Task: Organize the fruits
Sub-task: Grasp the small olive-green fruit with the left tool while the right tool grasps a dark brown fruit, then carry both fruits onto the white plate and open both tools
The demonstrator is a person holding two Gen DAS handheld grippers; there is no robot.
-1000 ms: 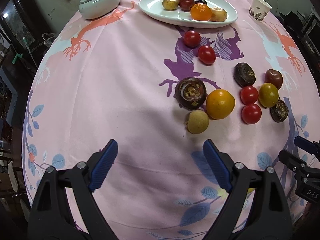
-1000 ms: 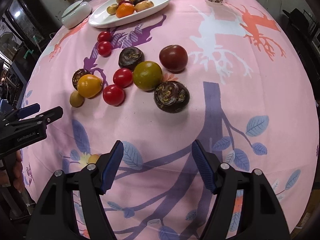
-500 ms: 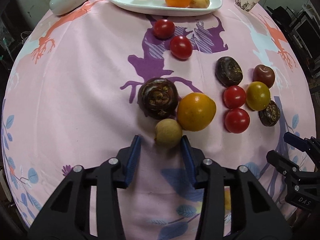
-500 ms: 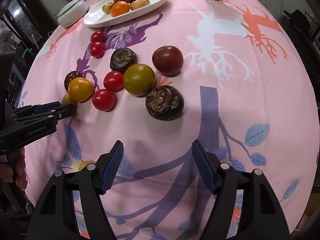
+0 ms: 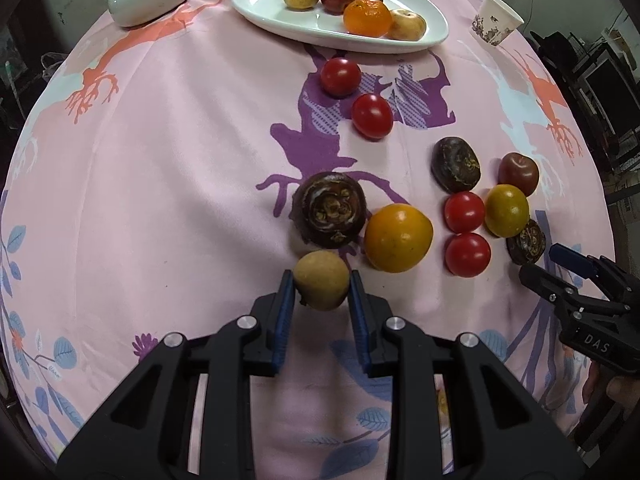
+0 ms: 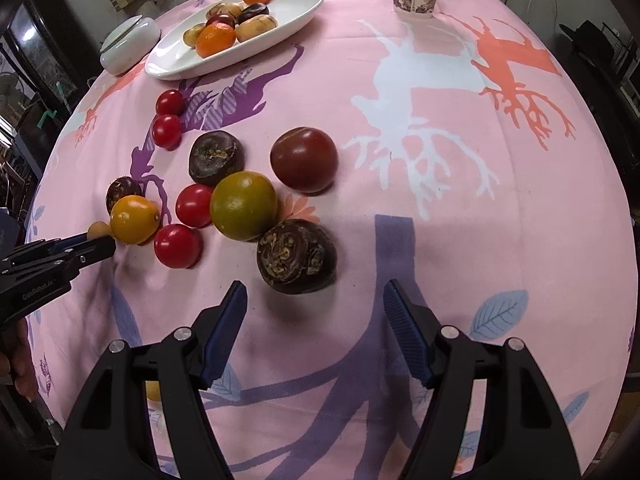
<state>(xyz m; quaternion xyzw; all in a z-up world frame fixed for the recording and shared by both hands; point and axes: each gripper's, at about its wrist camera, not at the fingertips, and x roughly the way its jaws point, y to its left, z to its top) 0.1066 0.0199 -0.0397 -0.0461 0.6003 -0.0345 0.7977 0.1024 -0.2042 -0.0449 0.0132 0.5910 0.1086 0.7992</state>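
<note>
The left gripper (image 5: 321,289) has its fingers (image 5: 285,300) clamped on a small tan round fruit (image 5: 321,286), probably a longan. The fruit sits between the blue pads at the finger ends, one pad on each side. Whether it is lifted off the pink tablecloth (image 5: 180,180) cannot be told.

Key relation: the white oval plate (image 5: 320,28) lies straight ahead of the left gripper, at the far side of the worktop and well apart from the held fruit. Between them lie a dark mangosteen (image 5: 329,216), just beyond the fruit, and two red tomatoes (image 5: 372,115) further on. An orange-yellow fruit (image 5: 398,238) lies just to the right of the fingers. The carry to the plate therefore probably calls for a lift clear of these items before moving forward.

The plate's near-left portion is bare; fruit already there is grouped toward its far and right parts.

The right gripper (image 6: 314,320) is released, fingers spread wide. A second mangosteen (image 6: 296,256) lies just ahead of its fingers, slightly left of centre, not touched. The left gripper is the nearer one to the plate.
</note>
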